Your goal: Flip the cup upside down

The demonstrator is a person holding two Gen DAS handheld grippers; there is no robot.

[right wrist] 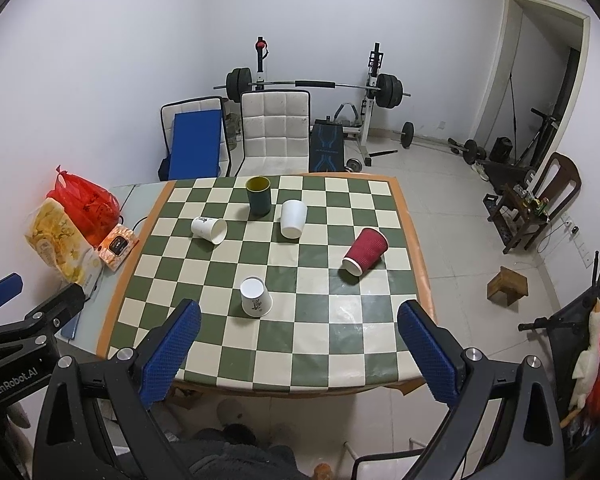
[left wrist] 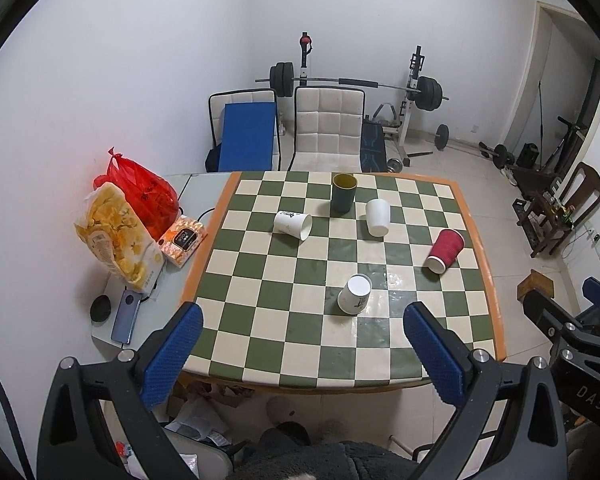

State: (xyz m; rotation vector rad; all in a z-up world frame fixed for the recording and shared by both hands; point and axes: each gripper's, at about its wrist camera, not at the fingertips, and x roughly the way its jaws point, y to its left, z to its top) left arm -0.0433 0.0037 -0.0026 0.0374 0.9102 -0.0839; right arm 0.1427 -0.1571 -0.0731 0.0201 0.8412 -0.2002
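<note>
Several cups are on the checkered table (left wrist: 420, 360) (right wrist: 320, 360). A dark green cup (left wrist: 343, 193) (right wrist: 258, 195) stands upright at the back. A plain white cup (left wrist: 377, 217) (right wrist: 293, 218) stands upside down beside it. A printed white paper cup (left wrist: 293, 225) (right wrist: 209, 229) lies on its side at the left. A red ribbed cup (left wrist: 445, 249) (right wrist: 365, 254) lies on its side at the right. Another printed white cup (left wrist: 354, 293) (right wrist: 255, 297) stands upside down nearest me. My left gripper (left wrist: 304, 354) and right gripper (right wrist: 300, 352) are open and empty above the table's near edge.
A red bag (left wrist: 140, 192), a snack bag (left wrist: 116, 236), an orange box (left wrist: 182, 240) and a phone (left wrist: 125, 316) sit on a grey side table at the left. Two chairs (left wrist: 328, 128) and a barbell rack stand behind the table. A small wooden stool (right wrist: 507, 284) is on the floor at the right.
</note>
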